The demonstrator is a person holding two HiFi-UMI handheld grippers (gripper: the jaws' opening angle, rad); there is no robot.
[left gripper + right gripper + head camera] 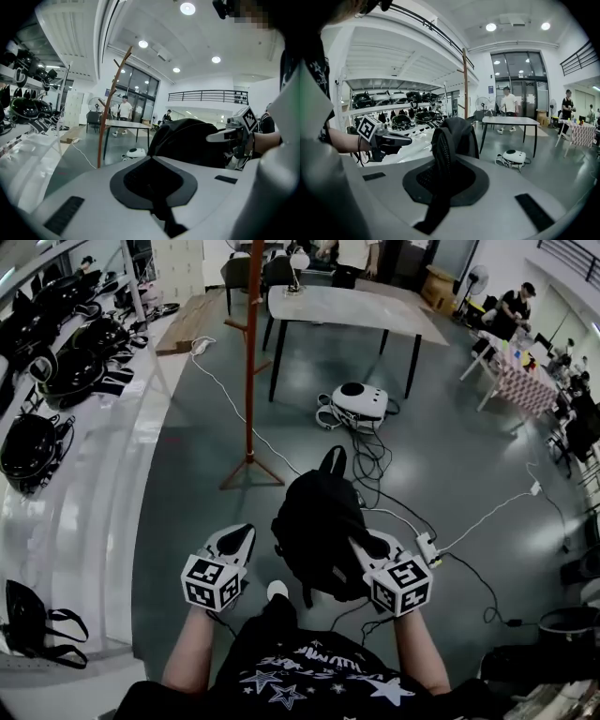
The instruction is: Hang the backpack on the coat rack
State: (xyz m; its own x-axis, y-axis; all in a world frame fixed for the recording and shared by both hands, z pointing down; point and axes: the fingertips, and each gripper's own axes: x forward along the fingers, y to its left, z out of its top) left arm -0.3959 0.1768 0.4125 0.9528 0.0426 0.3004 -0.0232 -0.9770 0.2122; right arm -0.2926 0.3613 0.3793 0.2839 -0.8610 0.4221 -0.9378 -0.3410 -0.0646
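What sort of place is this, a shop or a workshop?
Probably a lab or workshop hall: black helmet-like gear lines white shelving, cables trail over the grey floor, and a long table stands beyond.

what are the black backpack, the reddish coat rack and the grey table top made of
Black backpack: soft woven fabric, probably nylon, matt; it sags and creases.
Reddish-brown coat rack: looks like stained wood with a slight sheen, angled pegs and splayed feet; painted metal is possible.
Grey table top: smooth, faintly mottled, perhaps laminate or stone-look; I cannot tell which.

Open floor [202, 465] to coat rack [250, 362], white cable [228, 399] crossing.
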